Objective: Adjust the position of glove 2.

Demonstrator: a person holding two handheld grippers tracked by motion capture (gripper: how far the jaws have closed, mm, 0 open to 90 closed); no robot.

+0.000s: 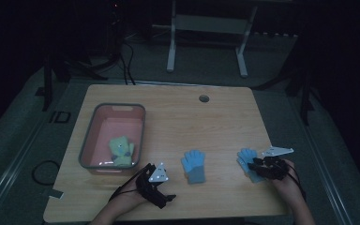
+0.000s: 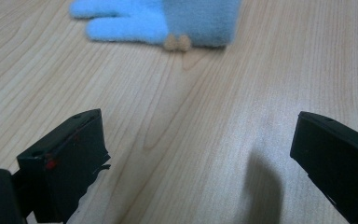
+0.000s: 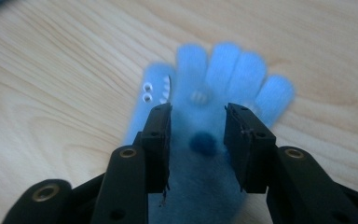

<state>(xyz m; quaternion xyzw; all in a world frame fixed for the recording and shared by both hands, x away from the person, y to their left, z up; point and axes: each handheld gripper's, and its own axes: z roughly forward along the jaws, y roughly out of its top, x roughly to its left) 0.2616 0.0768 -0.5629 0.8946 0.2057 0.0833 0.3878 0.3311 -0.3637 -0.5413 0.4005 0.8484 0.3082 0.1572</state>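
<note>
The blue glove's [image 3: 214, 140] cuff is hidden behind the fingers [image 3: 161, 144].

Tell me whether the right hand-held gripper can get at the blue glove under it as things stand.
Probably yes. The right hand-held gripper sits over the blue glove with its jaws apart on either side of the palm, and nothing lies between them and the fabric, so closing should catch it.

Bare wooden table [image 1: 215, 122] stretches open across the middle and far side, broken only by a small cable port [image 1: 204, 98]. A pink basket [image 1: 90, 140] with raised walls blocks the left. Two blue gloves [image 1: 194, 165] [image 1: 247, 159] lie flat near the front edge, bare wood between them.
</note>
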